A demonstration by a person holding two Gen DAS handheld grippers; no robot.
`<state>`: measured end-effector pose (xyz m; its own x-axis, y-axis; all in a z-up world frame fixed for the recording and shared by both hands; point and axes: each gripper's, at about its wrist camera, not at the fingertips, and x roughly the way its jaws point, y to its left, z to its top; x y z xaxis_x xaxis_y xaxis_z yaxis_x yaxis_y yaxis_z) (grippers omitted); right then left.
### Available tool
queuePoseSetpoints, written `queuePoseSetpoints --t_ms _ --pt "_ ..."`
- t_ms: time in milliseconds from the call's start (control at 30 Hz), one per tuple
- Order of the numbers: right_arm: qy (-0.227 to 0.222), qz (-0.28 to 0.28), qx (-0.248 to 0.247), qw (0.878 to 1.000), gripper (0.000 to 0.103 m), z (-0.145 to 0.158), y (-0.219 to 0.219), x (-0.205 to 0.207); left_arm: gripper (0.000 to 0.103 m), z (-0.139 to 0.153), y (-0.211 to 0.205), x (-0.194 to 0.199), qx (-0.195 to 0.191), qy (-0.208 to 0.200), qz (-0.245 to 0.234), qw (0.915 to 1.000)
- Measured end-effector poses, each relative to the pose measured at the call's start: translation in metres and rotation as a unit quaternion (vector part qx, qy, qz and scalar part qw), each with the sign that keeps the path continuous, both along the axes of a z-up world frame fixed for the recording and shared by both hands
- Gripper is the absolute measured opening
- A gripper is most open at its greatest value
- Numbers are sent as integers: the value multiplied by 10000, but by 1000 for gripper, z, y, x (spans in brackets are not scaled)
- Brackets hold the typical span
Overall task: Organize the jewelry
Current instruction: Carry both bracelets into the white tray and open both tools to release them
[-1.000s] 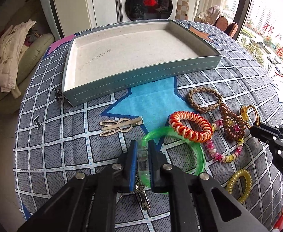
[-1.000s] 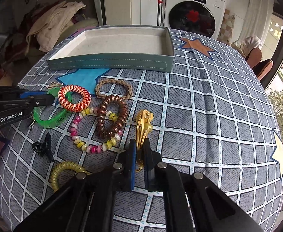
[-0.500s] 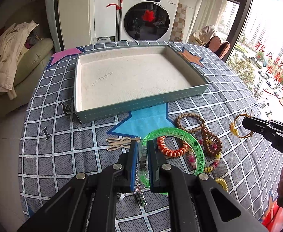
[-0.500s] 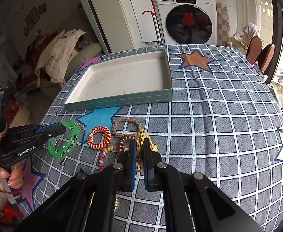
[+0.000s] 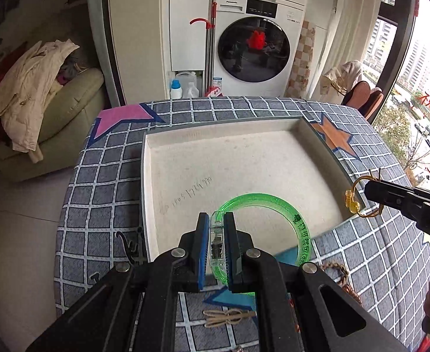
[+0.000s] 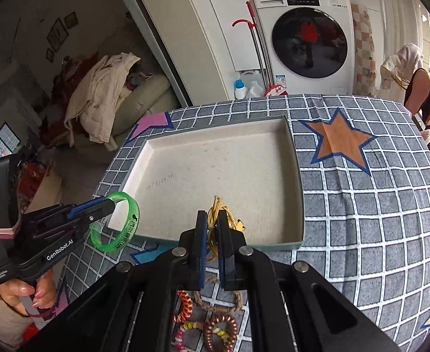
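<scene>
My left gripper (image 5: 216, 220) is shut on a clear green bangle (image 5: 298, 223) and holds it in the air above the near edge of the tray (image 5: 153, 135); it also shows in the right wrist view (image 6: 112, 204) with the bangle (image 6: 131, 223). My right gripper (image 6: 212, 220) is shut on a gold wire ornament (image 6: 219, 205) above the tray's (image 6: 298, 176) near side; the left wrist view shows the gripper (image 5: 369, 189) and the ornament (image 5: 352, 202) at the tray's right wall. The tray's beige floor holds nothing.
Other pieces lie on the checked cloth in front of the tray: an orange coil tie (image 6: 185, 308), a braided ring (image 6: 215, 305), a copper coil (image 6: 219, 333), a bead bracelet (image 6: 182, 331), a rabbit-shaped hair clip (image 5: 226, 316) and black clips (image 5: 131, 246).
Both grippers have risen and moved forward from the pile of jewelry to over the tray's near side, each still holding its piece.
</scene>
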<state>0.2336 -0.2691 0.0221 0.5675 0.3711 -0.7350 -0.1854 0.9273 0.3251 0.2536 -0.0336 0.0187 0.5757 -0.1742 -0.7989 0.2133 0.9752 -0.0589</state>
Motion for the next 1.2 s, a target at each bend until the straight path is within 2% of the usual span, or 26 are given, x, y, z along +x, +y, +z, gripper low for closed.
queuePoseSetpoints --t_ms 133,233,400,500,667,800,867,967,1000,1033,1067,1100,1133,1200 --pt "171 -11 132 9998 7 -16 7 43 29 -13 -4 37 255 -74 209 9994" --pt "291 -55 223 9993 7 -32 9 68 29 -26 -5 60 306 -7 307 9991" --pt "562 -257 288 9977 7 -64 2 93 29 -53 -13 77 546 146 297 9980" --pt "653 -416 222 9967 7 -77 -7 96 29 -66 -19 80 708 216 267 9969" --pt "701 -601 19 9957 7 -88 -21 91 29 -76 -29 77 1007 85 260 9945" --pt "639 -631 -498 9947 7 -84 -14 82 30 -76 -35 74 1246 -13 213 9920" --pt "690 -732 -764 9920 8 -84 -14 75 30 -76 -36 73 1258 -37 186 9919" --pt "647 -837 -838 9909 8 -83 -19 70 30 -75 -35 72 1215 -45 197 9924" --pt "654 -853 -837 9907 10 -82 -19 70 30 -74 -35 72 1180 -31 203 9928" --pt "651 -853 -767 9913 19 -81 -21 71 30 -73 -35 72 1148 -21 214 9932" --pt "621 -864 -666 9921 34 -79 -21 71 30 -72 -34 71 1129 -36 225 9933" --pt "565 -863 -535 9932 42 -75 -23 71 30 -71 -34 70 1126 -70 229 9934" --pt "510 -869 -445 9939 56 -72 -23 71 30 -69 -34 70 1130 -99 232 9933" --pt "370 -836 -308 9953 58 -63 -23 67 30 -68 -33 69 1112 -110 253 9934"
